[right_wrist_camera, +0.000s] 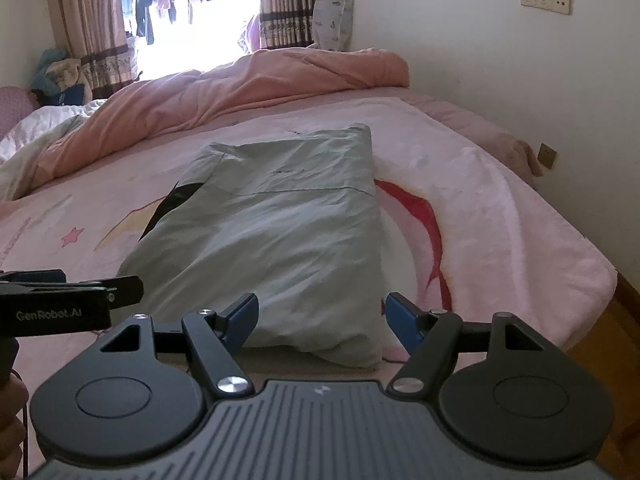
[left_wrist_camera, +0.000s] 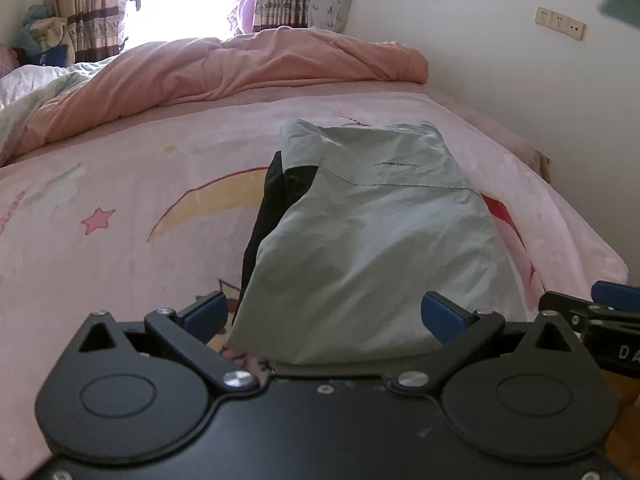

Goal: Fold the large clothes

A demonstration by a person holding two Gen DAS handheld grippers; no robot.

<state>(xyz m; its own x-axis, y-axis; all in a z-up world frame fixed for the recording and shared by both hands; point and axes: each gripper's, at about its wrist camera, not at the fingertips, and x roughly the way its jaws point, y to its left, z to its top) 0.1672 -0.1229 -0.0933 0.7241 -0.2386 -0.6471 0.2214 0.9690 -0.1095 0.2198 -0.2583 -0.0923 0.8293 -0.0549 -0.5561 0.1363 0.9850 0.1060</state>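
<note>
- Holding both grippers spread and empty at the bed's near edge: left gripper (left_wrist_camera: pixel 332 316) over the garment's near hem, right gripper (right_wrist_camera: pixel 320 322) beside it.
- I judge the grey jacket (right_wrist_camera: pixel 272 232) nearly folded; pinching both near corners evenly should keep the layers aligned.
- Beyond it, blanket (right_wrist_camera: pixel 460 184) lies open on the right; the pink duvet (right_wrist_camera: pixel 256 84) crowds the far edge.

Both wrist views low at bed's foot, facing window, sharing folded garment (left_wrist_camera: pixel 372 232)

Pale grey-green jacket (right_wrist_camera: pixel 276 232) with black lining; pink star-patterned blanket (right_wrist_camera: pixel 460 200).
</note>
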